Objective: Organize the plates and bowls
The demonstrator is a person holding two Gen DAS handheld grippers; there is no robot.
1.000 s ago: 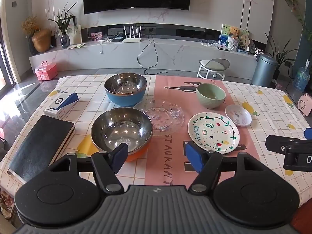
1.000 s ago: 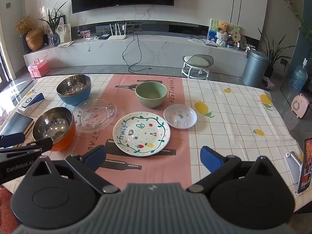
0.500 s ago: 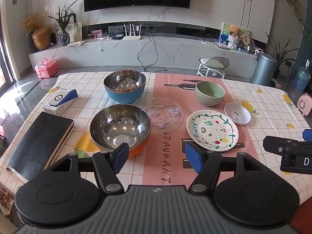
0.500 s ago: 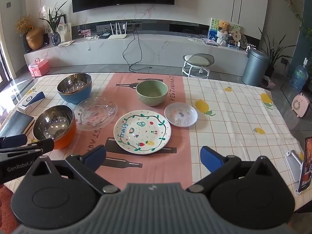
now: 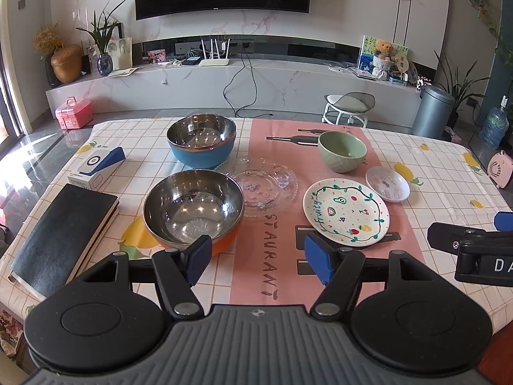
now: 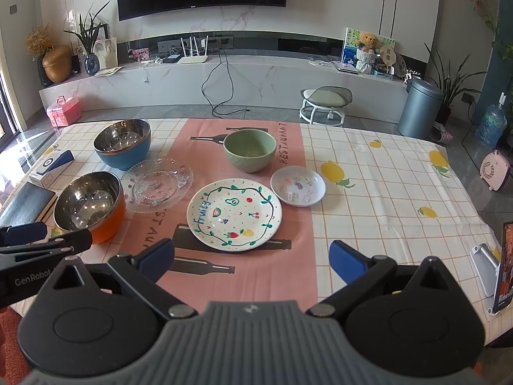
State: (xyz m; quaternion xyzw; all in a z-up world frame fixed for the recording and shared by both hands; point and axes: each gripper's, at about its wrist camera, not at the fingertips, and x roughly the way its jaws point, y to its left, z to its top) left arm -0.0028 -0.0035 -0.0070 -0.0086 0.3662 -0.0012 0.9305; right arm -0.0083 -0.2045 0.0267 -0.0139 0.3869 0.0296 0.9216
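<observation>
On the table stand an orange steel bowl (image 5: 192, 207) (image 6: 88, 203) and, behind it, a blue steel bowl (image 5: 201, 144) (image 6: 122, 142). A clear glass plate (image 5: 263, 184) (image 6: 157, 184) lies between them. A painted fruit plate (image 5: 346, 211) (image 6: 234, 213), a green bowl (image 5: 341, 150) (image 6: 249, 149) and a small white dish (image 5: 387, 183) (image 6: 297, 185) sit to the right. My left gripper (image 5: 258, 260) hangs open just in front of the orange bowl. My right gripper (image 6: 253, 258) is open in front of the fruit plate. Neither holds anything.
A black notebook (image 5: 64, 227) and a blue-and-white box (image 5: 96, 165) lie at the table's left edge. A phone on a stand (image 6: 500, 269) stands at the right edge. The checked tablecloth (image 6: 384, 192) is bare on the right side.
Both grippers have drawn back and risen slightly, so the dishes sit a little farther off. Nothing on the table has moved.
</observation>
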